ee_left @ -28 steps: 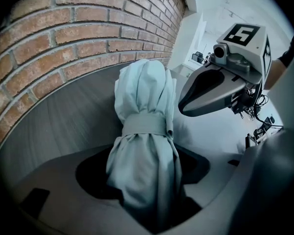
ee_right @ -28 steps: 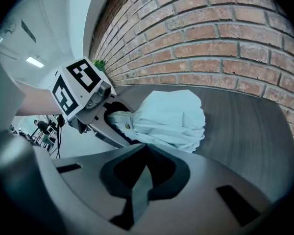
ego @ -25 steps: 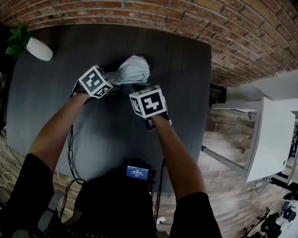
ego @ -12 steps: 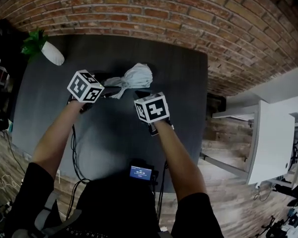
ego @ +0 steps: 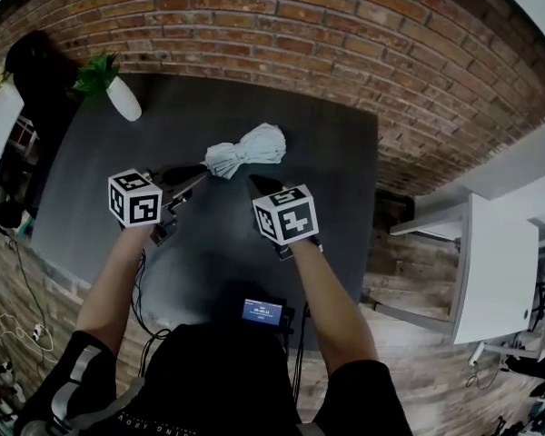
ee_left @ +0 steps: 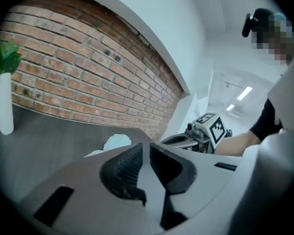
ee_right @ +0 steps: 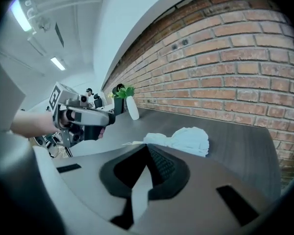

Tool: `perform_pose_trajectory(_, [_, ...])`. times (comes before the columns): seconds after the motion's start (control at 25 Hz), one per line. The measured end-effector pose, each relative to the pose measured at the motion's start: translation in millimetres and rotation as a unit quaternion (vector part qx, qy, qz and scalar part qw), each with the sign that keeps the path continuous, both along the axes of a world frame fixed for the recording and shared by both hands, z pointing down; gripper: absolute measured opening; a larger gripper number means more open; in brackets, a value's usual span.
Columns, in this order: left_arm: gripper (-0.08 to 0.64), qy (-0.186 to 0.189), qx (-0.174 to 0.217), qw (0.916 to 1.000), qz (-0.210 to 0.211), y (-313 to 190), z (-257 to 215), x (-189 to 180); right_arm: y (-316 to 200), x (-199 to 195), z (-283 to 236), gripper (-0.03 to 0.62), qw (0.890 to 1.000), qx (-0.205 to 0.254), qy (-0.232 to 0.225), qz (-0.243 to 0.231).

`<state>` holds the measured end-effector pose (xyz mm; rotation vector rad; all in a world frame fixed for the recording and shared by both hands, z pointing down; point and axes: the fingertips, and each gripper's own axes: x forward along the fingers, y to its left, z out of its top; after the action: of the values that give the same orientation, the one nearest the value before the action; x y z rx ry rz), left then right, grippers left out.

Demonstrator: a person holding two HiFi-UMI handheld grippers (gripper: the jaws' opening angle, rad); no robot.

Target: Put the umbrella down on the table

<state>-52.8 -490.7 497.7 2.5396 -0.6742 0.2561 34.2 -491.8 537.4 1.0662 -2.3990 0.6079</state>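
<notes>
Umbrella [ego: 245, 149] lies crosswise on table [ego: 331, 198], handle toward nearer left gripper [ee_left: 145, 150], its empty jaws just narrowed to a slit; right gripper [ee_right: 148, 152] pressed together.

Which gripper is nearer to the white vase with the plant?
Left. The left gripper, whose jaws have just been closing with nothing between them, is nearer the person than the vase and a little to its right. The right gripper is farther right, near the umbrella.
</notes>
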Motion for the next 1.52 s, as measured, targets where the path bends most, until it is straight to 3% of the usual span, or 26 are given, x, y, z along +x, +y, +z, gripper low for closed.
perform_pose_trajectory(0.08, [0.003,0.05,0.0,0.9987,-0.008,24,-9,-3,18,-6,-9,0.009,1.0,0.012,-0.02,-0.01])
perform_pose_trajectory(0.16, [0.003,0.084,-0.004,0.9964,0.002,51,-12,0,35,-9,-17,0.009,0.999,0.021,-0.038,-0.018])
perform_pose_trajectory(0.56, [0.003,0.13,-0.032,0.9909,0.0,150,0,11,101,9,-8,0.009,0.999,0.016,-0.027,-0.017])
perform_pose_trajectory(0.8, [0.003,0.136,-0.045,0.9895,-0.017,185,9,7,130,11,1,0.009,0.999,0.003,-0.039,-0.009])
perform_pose_trajectory(1.08, [0.003,0.13,-0.018,0.9913,0.0,221,-2,-2,179,6,-1,0.01,0.999,0.002,-0.034,-0.001])
perform_pose_trajectory(1.32, [0.003,0.105,0.025,0.9934,0.038,276,-9,-28,225,-22,-9,0.009,0.999,0.016,-0.023,0.019])
perform_pose_trajectory(1.52, [0.003,0.105,0.033,0.9928,0.048,330,-9,-64,271,-57,-16,0.009,0.999,0.027,-0.013,0.031])
